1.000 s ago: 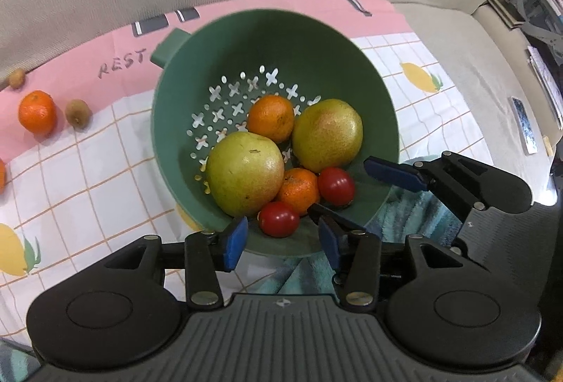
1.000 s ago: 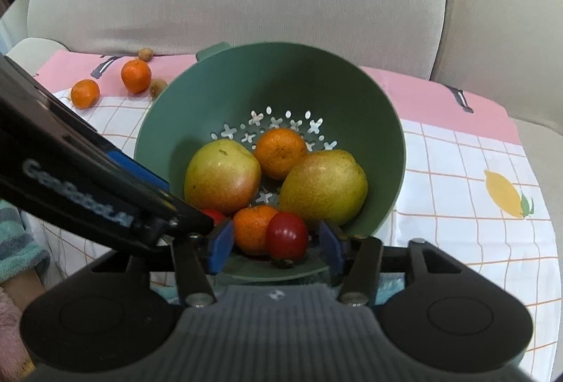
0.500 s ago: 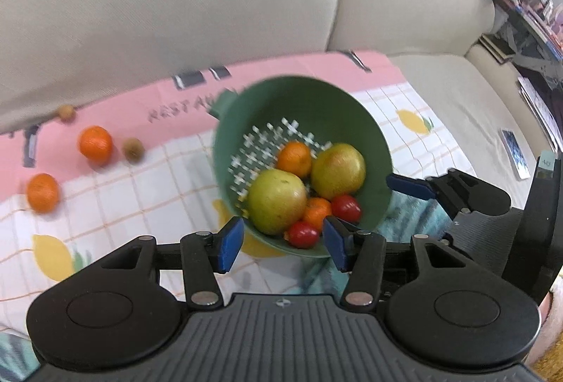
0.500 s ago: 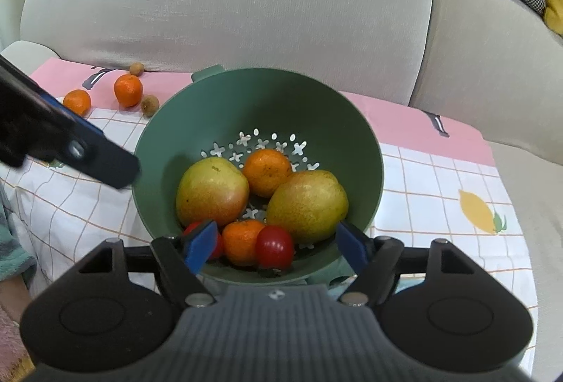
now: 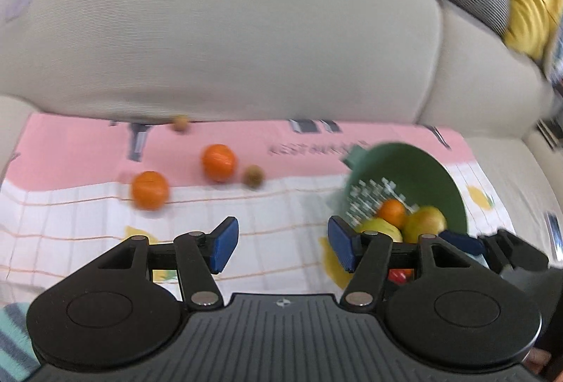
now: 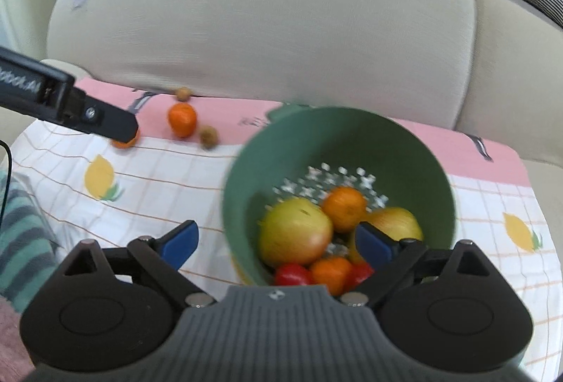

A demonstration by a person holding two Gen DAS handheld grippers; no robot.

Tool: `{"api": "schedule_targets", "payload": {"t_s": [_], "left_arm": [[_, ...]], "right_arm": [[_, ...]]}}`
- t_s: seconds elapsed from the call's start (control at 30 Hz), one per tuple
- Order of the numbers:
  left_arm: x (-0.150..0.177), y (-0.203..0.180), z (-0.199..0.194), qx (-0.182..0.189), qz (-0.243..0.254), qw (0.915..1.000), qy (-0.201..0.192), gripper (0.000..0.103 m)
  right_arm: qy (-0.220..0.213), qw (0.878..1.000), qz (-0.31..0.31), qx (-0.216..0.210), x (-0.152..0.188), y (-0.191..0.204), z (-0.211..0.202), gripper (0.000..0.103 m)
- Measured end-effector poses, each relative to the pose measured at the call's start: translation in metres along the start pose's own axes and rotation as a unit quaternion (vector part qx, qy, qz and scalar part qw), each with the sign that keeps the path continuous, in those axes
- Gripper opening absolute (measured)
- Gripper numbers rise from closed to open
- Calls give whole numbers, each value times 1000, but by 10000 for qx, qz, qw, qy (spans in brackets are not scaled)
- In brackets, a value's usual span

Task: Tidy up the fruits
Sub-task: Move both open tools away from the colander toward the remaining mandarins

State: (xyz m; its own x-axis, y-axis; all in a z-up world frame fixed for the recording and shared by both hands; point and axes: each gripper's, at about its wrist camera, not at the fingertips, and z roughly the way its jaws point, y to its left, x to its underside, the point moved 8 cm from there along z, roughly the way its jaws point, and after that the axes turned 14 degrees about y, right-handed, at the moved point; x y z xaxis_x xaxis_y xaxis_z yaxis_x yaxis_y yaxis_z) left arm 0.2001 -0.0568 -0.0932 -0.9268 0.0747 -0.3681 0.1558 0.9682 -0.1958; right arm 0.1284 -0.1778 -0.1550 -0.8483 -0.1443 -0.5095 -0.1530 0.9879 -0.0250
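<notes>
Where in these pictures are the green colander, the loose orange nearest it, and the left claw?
green colander (image 6: 415, 149): right wrist view, inner back wall.
loose orange (image 6: 181, 119): right wrist view, middle of its skin.
left claw (image 5: 281, 246): left wrist view, midway between its opening, empty fingertips.

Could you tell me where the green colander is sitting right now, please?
The green colander sits on the checked cloth in front of the sofa cushion, centre-right in the right wrist view, with two loose oranges to its left.

The colander was dark green, its base pierced with white star-shaped holes. Inside lay orange mandarins, yellow-green pears and red tomatoes. The cloth beyond the blue fingers was white with an orange grid, yellow lemons and a pink border. The sofa was beige.
</notes>
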Motion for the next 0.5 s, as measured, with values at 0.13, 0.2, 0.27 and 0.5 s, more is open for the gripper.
{"api": "schedule_targets", "payload": {"t_s": [0.13,0.2,0.27,0.5], "left_arm": [[-3,25,-3,-6,-432,9989,-164,69],[-5,37,-3,-39,-618,9978,-248,69],[-6,48,-3,-78,-752,9966,-321,69],[-7,80,6,-75,-1163,9922,-432,69]], "right_arm": [[-7,9998,-142,-116,-12,21,2,95],[5,9996,-222,-147,-16,29,4,95],[10,9994,-305,-172,-19,36,9,95],[29,9981,-573,-208,-32,58,28,95]]}}
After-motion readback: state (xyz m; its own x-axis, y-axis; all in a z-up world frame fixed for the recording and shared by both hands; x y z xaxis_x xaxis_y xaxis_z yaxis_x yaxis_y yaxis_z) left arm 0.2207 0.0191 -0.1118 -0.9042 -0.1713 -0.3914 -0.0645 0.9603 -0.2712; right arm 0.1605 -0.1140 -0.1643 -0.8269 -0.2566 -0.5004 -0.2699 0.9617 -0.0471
